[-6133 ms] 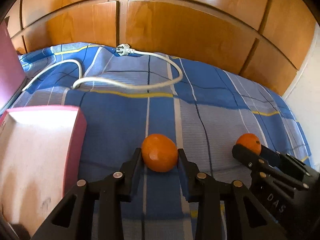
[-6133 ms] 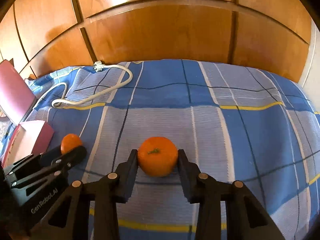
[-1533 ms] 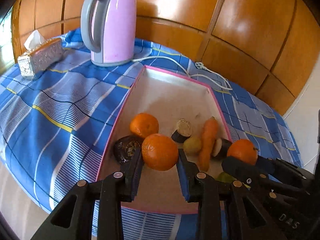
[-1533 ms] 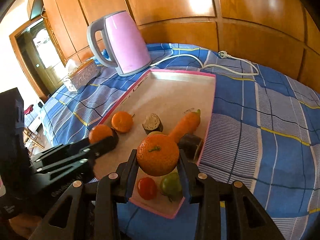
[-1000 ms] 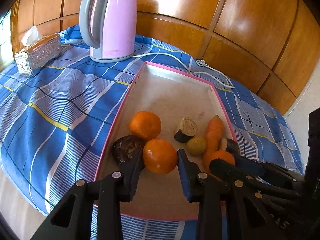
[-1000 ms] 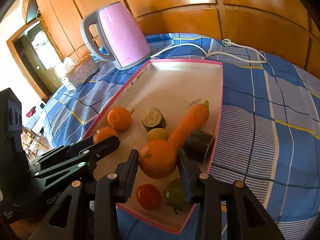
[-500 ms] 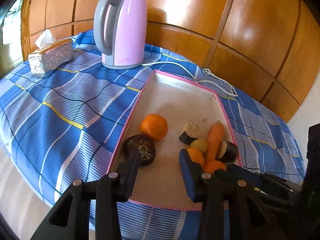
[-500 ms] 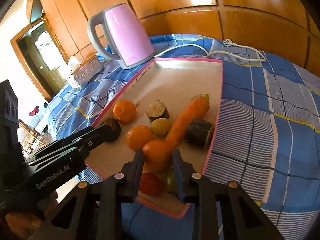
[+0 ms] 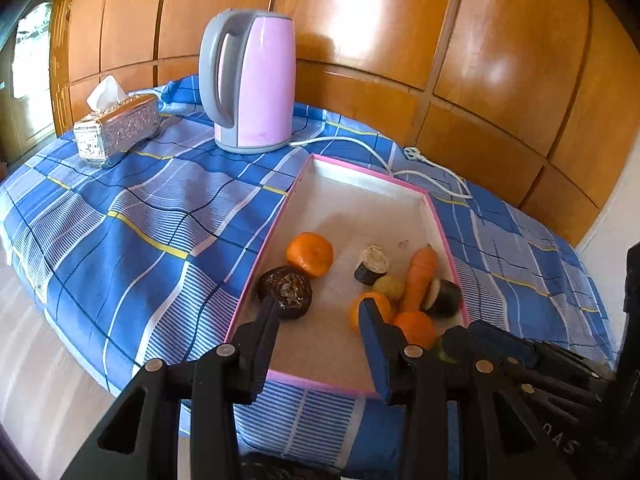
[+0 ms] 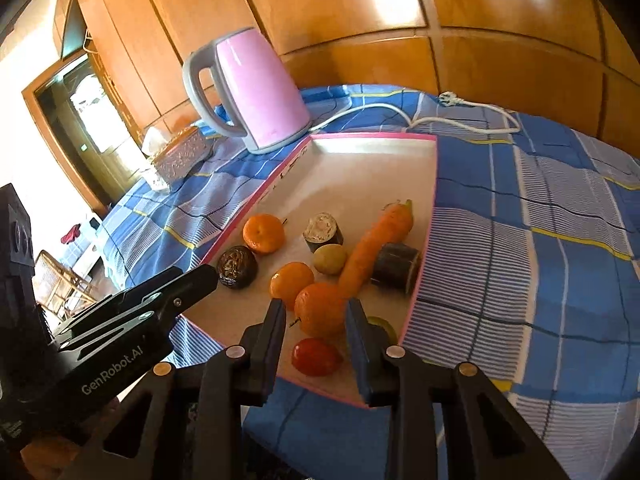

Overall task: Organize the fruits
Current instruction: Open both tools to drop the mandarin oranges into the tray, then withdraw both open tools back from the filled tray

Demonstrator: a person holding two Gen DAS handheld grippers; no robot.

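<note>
A pink-rimmed tray (image 9: 362, 216) (image 10: 372, 160) on the blue checked cloth holds three oranges (image 9: 309, 254) (image 10: 291, 278) (image 10: 320, 308), a carrot (image 10: 372, 240), two dark eggplant pieces (image 10: 323, 233), a dark wrinkled fruit (image 9: 286, 290), a small yellow-green fruit (image 10: 329, 258), a red tomato (image 10: 314, 356) and a green fruit (image 10: 382, 326). My left gripper (image 9: 318, 318) is open and empty above the tray's near end. My right gripper (image 10: 316, 320) is open, raised above the tray's near right corner; the nearest orange shows between its fingers.
A pink electric kettle (image 9: 250, 80) (image 10: 248, 88) stands behind the tray, its white cord (image 9: 420, 164) trailing right. A silver tissue box (image 9: 116, 130) sits at the far left. Wooden panelling backs the table. The cloth's near edge drops to the floor.
Both grippers let go of their oranges, which now lie in the tray, and drew back and up from it. The jaws opened wider.
</note>
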